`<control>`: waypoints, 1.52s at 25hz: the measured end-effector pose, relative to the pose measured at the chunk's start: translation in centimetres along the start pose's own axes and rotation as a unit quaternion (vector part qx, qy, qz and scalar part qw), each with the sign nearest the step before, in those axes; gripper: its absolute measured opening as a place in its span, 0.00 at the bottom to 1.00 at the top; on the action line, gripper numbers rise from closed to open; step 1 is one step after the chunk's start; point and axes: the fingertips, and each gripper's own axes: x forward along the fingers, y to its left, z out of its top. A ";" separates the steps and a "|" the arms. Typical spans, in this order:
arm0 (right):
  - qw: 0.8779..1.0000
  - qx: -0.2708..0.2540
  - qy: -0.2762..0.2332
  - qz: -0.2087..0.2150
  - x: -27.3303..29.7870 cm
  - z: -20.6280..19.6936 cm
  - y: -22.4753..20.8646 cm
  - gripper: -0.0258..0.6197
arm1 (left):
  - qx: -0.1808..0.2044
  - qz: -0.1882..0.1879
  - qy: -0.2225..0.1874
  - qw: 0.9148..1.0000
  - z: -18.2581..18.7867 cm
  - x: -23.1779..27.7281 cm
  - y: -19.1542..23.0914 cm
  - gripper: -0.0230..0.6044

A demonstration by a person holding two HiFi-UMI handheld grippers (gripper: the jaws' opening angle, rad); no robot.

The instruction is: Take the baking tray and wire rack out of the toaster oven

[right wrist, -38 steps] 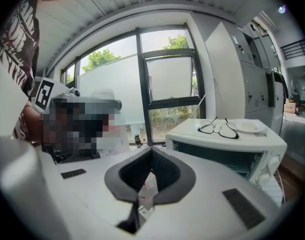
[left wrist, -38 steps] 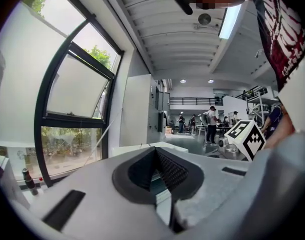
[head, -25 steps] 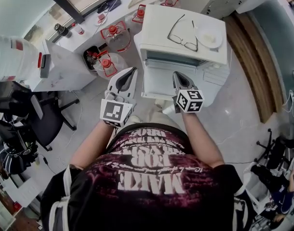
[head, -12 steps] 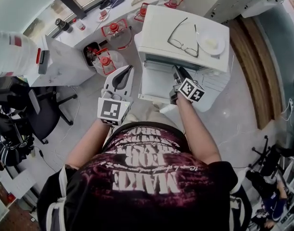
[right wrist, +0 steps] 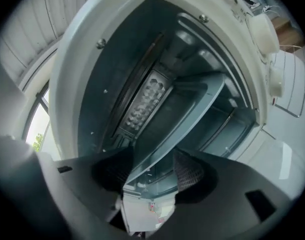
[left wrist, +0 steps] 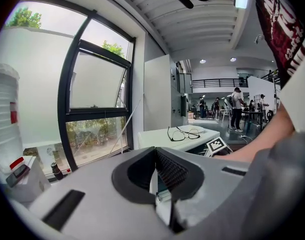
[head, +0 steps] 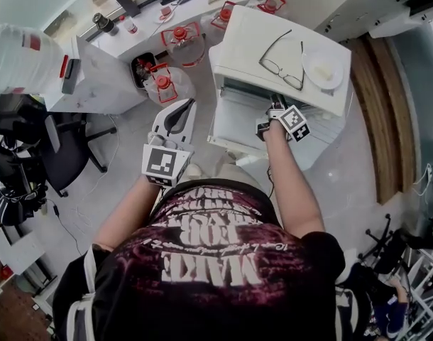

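Right gripper (head: 275, 106) was in at the open mouth of the white toaster oven (head: 243, 38), jaws opening, their gap hidden from above. Left gripper (head: 187, 109) hung alongside. Glasses (head: 282, 57) and a plate (head: 324, 67) sat on top.

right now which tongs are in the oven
The right tongs, reaching into the oven mouth, jaws opening with the tray edge between them. The left tongs hang shut out in front, left of the oven.
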 end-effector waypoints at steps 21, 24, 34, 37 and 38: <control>0.998 0.049 0.020 0.031 -4.7 -5.0 -1.6 0.31 | 0.008 -0.020 0.014 1.000 -1.6 -2.9 -1.9 0.04; 0.996 0.063 0.024 0.049 -2.9 -5.1 -1.0 0.45 | 0.008 -0.015 0.022 1.000 -2.2 -3.6 -1.8 0.04; 0.994 0.097 0.016 0.038 1.2 -4.7 -0.9 0.29 | 0.019 0.007 0.031 0.999 -2.6 -6.3 -1.0 0.04; 0.991 0.115 0.009 0.064 0.8 -4.7 -0.1 0.16 | 0.021 0.008 0.033 0.999 -2.8 -7.2 -0.8 0.04; 0.990 0.123 0.007 0.072 0.6 -4.7 0.1 0.13 | 0.022 0.008 0.033 0.999 -2.8 -7.4 -0.8 0.04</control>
